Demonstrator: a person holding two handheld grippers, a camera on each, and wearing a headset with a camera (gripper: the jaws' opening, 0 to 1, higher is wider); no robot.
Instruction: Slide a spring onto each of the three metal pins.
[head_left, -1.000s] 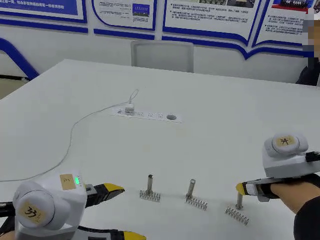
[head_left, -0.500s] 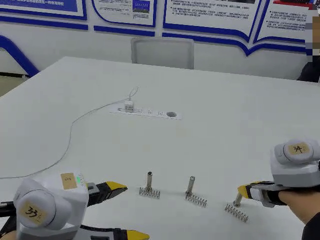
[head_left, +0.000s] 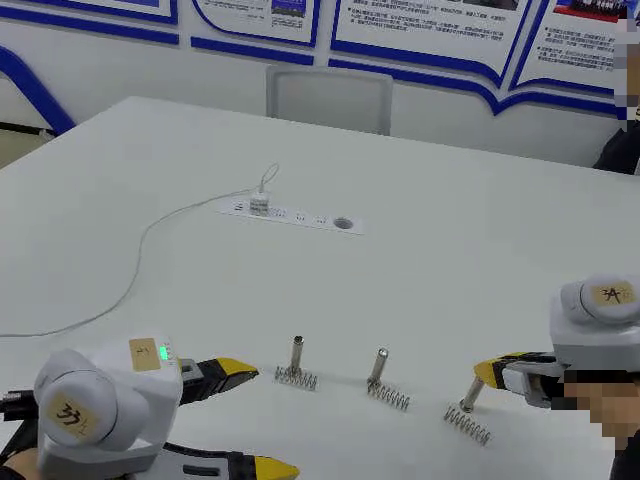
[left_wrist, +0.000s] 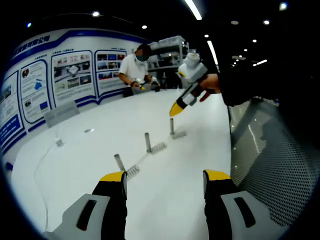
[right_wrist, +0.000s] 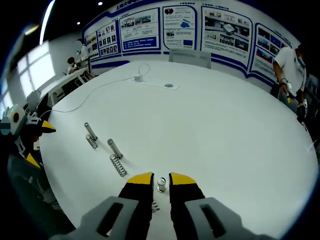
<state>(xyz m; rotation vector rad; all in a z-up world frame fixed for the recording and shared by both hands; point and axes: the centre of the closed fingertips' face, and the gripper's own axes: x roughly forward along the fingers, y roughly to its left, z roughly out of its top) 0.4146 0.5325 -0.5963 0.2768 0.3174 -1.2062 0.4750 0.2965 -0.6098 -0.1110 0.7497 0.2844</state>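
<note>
- Head view was bright and evenly lit; table (head_left: 420, 270) white, shadows faint, slight softness overall.
- Left gripper view was dimmer, ceiling lights (left_wrist: 192, 7) showing as streaks and dots.
- Both gripper views bent hard at edges; posters (right_wrist: 180, 22) curved, text unreadable.
- Pin (right_wrist: 161, 184) top glinted under overhead light.

A broad white surface (head_left: 450, 200) is being lit by strip lights (left_wrist: 192, 9) in a dark ceiling. The wall behind is being covered by blue-and-white posters (head_left: 430, 25). A grey chair (head_left: 328, 97) is being seen at the far edge. A power strip (head_left: 295, 216) is being seen on the surface, with a white cable (head_left: 143, 250) trailing leftward.
</note>
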